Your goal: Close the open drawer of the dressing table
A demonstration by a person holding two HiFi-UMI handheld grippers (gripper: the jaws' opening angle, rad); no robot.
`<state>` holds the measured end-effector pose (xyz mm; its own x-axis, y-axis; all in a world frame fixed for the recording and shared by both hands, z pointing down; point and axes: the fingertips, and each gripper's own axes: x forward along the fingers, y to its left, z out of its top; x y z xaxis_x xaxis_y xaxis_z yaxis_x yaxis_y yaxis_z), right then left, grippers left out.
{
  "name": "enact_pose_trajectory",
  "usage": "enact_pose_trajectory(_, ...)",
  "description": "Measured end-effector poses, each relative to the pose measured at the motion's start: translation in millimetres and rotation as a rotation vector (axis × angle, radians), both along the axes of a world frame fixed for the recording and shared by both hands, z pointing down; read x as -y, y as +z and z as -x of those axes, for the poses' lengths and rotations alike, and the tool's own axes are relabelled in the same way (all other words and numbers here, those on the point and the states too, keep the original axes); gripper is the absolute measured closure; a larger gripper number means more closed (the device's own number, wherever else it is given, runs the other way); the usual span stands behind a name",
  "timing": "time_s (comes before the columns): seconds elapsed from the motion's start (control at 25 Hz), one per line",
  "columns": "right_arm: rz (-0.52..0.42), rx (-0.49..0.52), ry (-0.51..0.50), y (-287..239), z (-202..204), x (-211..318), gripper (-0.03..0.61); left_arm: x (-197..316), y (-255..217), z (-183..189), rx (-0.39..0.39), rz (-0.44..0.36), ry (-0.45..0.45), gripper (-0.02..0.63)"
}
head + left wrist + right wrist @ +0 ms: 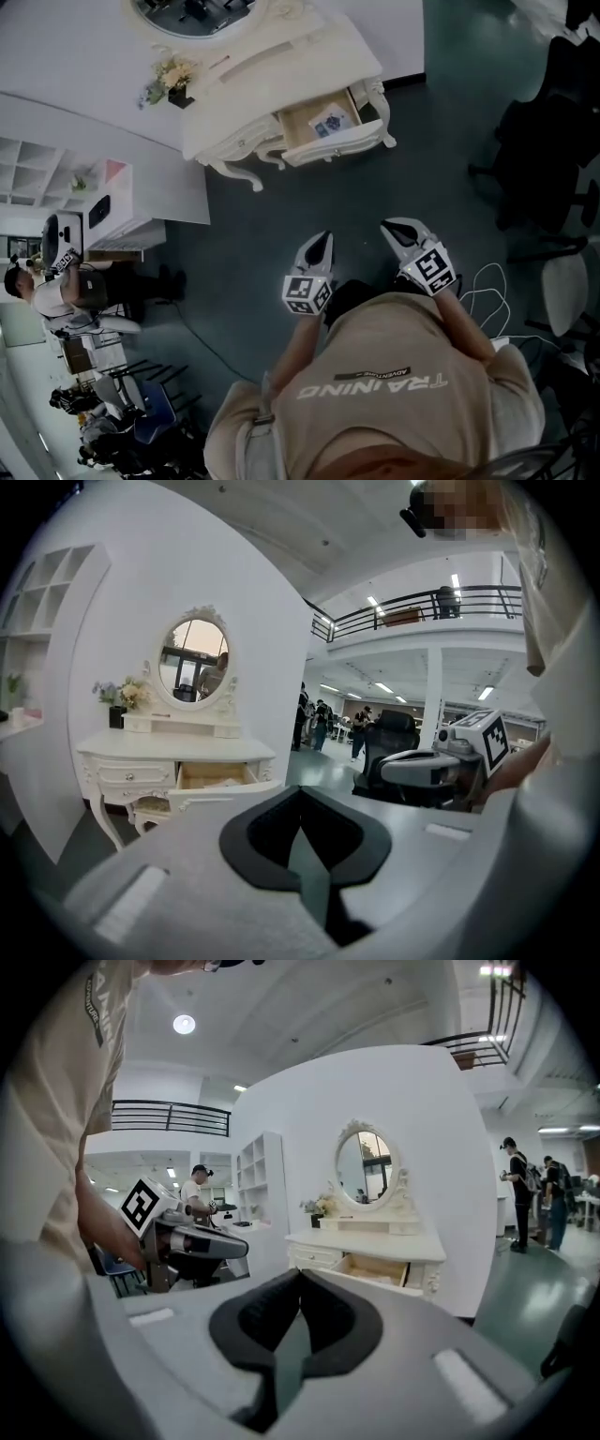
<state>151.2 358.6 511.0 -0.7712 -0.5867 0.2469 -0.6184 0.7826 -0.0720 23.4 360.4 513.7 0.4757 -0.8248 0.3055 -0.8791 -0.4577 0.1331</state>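
Step in hand: approach, no contact yet. The drawer point(343, 142) stands pulled out at the right end of the dressing table point(281, 70), well apart from both claws across the dark floor point(394, 178).
Left claw point(323, 237): jaws pressed together, nothing between them, touching nothing.
Right claw point(393, 228): same, tips meeting, empty.
Next move (judgement): walk in, set a claw against the drawer front, push it straight in until flush
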Motion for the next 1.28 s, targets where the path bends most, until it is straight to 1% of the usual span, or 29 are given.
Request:
enact_pose_trajectory(0.16,0.005,-0.055,-0.047,13,-3,27,0.574,28,-8,-12,0.01,-0.007,-0.007,0.606)
enact_pose_trajectory(0.28,0.019,-0.024,-0.057,16,9,51,0.574,51,-7,-1,0.004,-0.016,-0.022,0.606)
enact_pose_trajectory(0.36,0.026,-0.006,-0.055,15,20,61,0.574,60,0,12,0.0,-0.006,-0.031,0.606)
enact_pose_trajectory(0.52,0.023,-0.026,-0.037,9,30,89,0.574,92,14,27,-0.011,0.01,-0.029,0.606)
enact_pose_trajectory(0.68,0.026,-0.03,0.001,-3,40,121,0.574,139,5,33,-0.03,-0.024,0.009,0.606)
enact_pose_trajectory(0.84,0.02,-0.055,0.012,-14,69,154,0.574,177,-9,51,-0.061,-0.053,0.054,0.606)
enact_pose_trajectory(1.0,0.012,-0.061,0.031,-14,95,187,0.574,210,-4,73,-0.059,-0.059,0.09,0.606)
enact_pose_trajectory(1.16,0.04,-0.058,0.037,-2,122,208,0.574,228,10,101,-0.055,-0.037,0.096,0.606)
enact_pose_trajectory(1.28,0.035,-0.077,0.024,-3,140,228,0.574,239,19,119,-0.074,-0.007,0.088,0.606)
